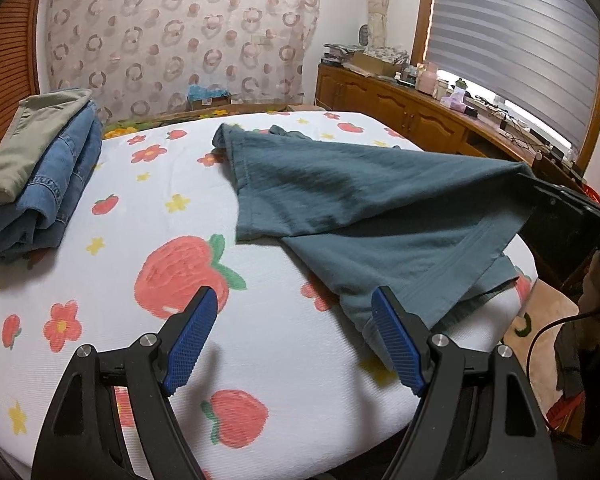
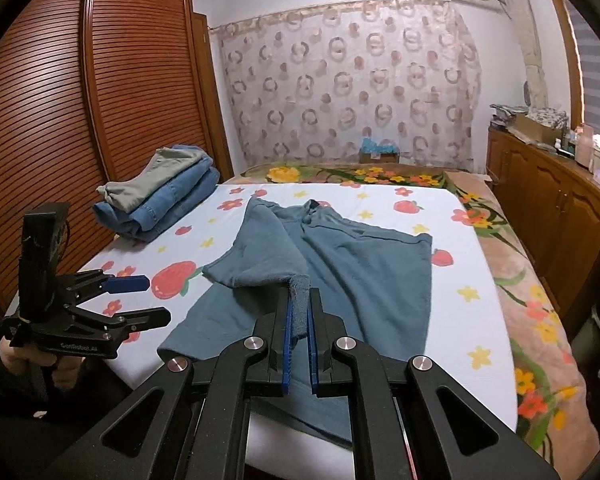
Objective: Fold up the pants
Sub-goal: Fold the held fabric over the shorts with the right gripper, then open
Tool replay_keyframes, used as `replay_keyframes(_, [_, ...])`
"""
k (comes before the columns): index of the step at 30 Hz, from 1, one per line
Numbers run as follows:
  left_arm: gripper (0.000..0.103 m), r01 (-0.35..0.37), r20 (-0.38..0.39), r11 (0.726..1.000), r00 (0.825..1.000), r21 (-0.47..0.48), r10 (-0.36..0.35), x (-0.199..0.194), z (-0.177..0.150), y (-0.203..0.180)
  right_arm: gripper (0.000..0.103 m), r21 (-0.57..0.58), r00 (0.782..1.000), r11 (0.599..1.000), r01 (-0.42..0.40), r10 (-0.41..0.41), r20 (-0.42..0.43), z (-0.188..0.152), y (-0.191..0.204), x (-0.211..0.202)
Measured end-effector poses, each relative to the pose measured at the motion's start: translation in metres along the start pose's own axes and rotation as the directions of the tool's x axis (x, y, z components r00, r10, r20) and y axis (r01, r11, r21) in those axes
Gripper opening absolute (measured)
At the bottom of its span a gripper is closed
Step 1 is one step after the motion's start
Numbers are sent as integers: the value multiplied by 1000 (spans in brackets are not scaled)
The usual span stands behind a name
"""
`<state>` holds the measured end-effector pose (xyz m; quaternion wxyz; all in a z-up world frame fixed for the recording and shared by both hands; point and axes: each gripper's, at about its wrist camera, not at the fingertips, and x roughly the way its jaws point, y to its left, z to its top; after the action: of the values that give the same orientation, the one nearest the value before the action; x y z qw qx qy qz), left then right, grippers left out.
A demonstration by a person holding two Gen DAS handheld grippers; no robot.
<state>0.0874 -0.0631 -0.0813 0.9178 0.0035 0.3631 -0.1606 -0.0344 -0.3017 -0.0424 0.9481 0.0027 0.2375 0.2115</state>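
The only writing I can make out is pale lettering on the black body of my left gripper (image 2: 150, 300), seen from the right wrist camera. It appears to read "GenRobot.AI", though the letters are small and slightly blurred. In the left wrist view, a few pale marks sit on a black device at the right edge, too small to read.

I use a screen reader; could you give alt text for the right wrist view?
The right gripper pinches a corner of teal pants spread on a strawberry-print bedsheet. The open left gripper hovers left, near folded jeans.
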Motion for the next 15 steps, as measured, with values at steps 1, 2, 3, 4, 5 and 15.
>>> replay_keyframes(1, [80,0,-1,1000,1000,1,0,0,0,0,6,2,1000,1000,3,-3,0,-1,1,-1])
replay_keyframes(2, [80,0,-2,1000,1000,1,0,0,0,0,6,5,1000,1000,4,-4,-1,-3,1,-3])
replay_keyframes(3, [80,1,-2,1000,1000,1,-1,1,0,0,6,7,1000,1000,10,-10,-3,-5,1,-4])
replay_keyframes(4, [80,1,-2,1000,1000,1,-1,1,0,-1,6,10,1000,1000,15,-15,-5,-3,1,-4])
replay_keyframes(5, [80,0,-1,1000,1000,2,0,1,0,-1,6,13,1000,1000,20,-19,-7,-5,1,-7])
replay_keyframes(15, [80,3,-3,1000,1000,9,-3,1,1,-4,6,49,998,997,60,-58,-33,-14,-4,-16])
